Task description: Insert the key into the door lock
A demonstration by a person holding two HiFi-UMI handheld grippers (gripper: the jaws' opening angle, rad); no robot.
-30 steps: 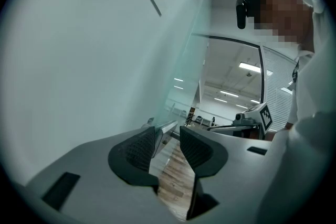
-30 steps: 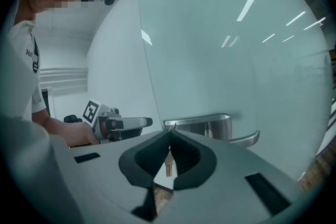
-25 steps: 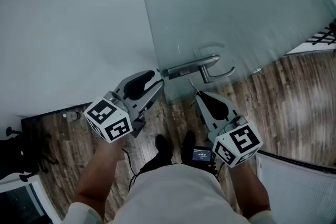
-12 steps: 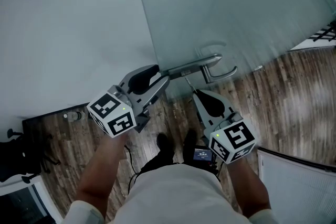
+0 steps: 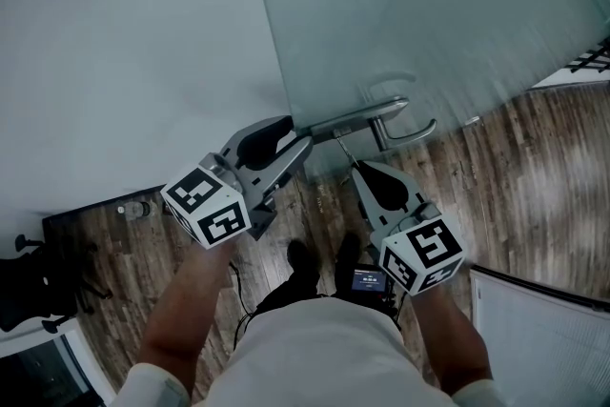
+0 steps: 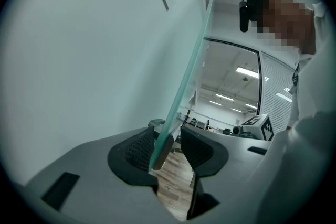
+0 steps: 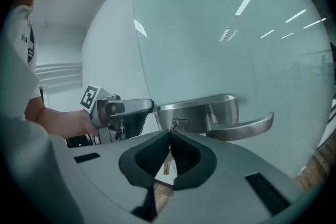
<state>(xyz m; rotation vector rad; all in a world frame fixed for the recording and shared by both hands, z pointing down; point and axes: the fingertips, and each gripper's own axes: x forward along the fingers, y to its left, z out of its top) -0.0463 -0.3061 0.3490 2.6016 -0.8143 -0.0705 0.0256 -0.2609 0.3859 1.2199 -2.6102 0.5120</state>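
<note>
A frosted glass door [image 5: 419, 14] carries a steel lock plate [image 5: 348, 121] with a lever handle [image 5: 412, 134]. My left gripper [image 5: 301, 141] is shut on the door's free edge [image 6: 188, 78] just beside the plate; the glass runs between its pads. My right gripper [image 5: 355, 167] is shut on a small key [image 5: 340, 148] that points up at the plate. In the right gripper view the key [image 7: 175, 124] has its tip at the lock cylinder on the lock plate [image 7: 197, 112], left of the lever handle [image 7: 242, 127], with my right gripper [image 7: 170, 132] just below. Something small hangs from the key between the jaws.
A plain pale wall [image 5: 124, 43] stands left of the door. Below lies a wood-plank floor [image 5: 519, 176], with the person's shoes [image 5: 301, 258] and a small screen device [image 5: 366, 281] at the waist. A white panel [image 5: 548, 329] fills the lower right corner.
My left gripper has slid forward onto the door edge beside the lock plate. My right gripper has risen slightly, bringing the key's tip up to the plate.
</note>
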